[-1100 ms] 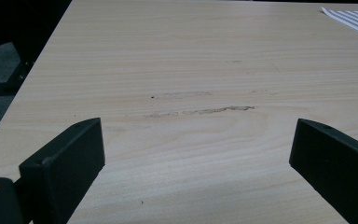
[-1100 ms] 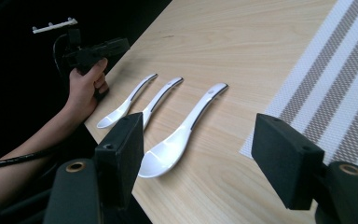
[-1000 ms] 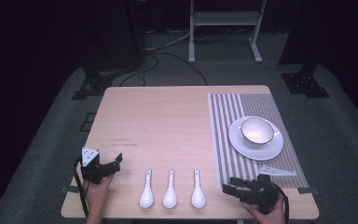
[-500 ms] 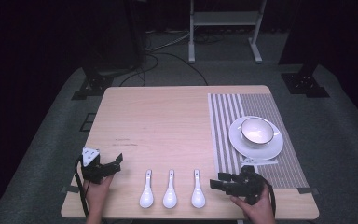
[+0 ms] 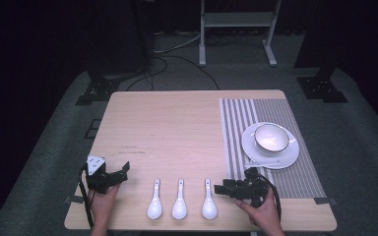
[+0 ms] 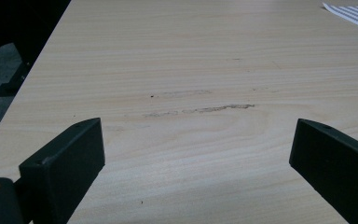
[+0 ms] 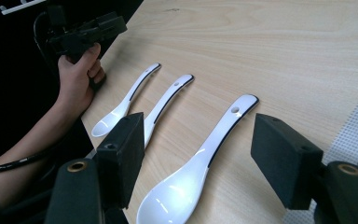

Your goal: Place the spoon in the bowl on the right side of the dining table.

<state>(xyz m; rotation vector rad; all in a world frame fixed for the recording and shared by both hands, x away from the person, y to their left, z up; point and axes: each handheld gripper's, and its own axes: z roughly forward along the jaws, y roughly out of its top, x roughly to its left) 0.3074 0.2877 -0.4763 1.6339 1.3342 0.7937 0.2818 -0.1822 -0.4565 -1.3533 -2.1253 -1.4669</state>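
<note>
We carried two black grippers, one in each bare hand, no sleeves on our forearms. The left gripper (image 5: 123, 169) wore a grey three-cornered plate (image 5: 96, 163) at its 10 o'clock end, and a black cable (image 5: 84, 196) trailed from it toward 6 o'clock. The right gripper (image 5: 217, 189) had squared, matte black jaws, each with a small screw hole, and brass-ringed round holes at its knuckles (image 7: 78, 165).

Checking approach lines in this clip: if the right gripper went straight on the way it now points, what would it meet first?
Most likely the nearest white ceramic spoon, rightmost of three in the high view. The right gripper has its jaws open to either side of that spoon's handle and bowl. Depth is unclear, so whether it is already level with the spoon is uncertain.
</note>
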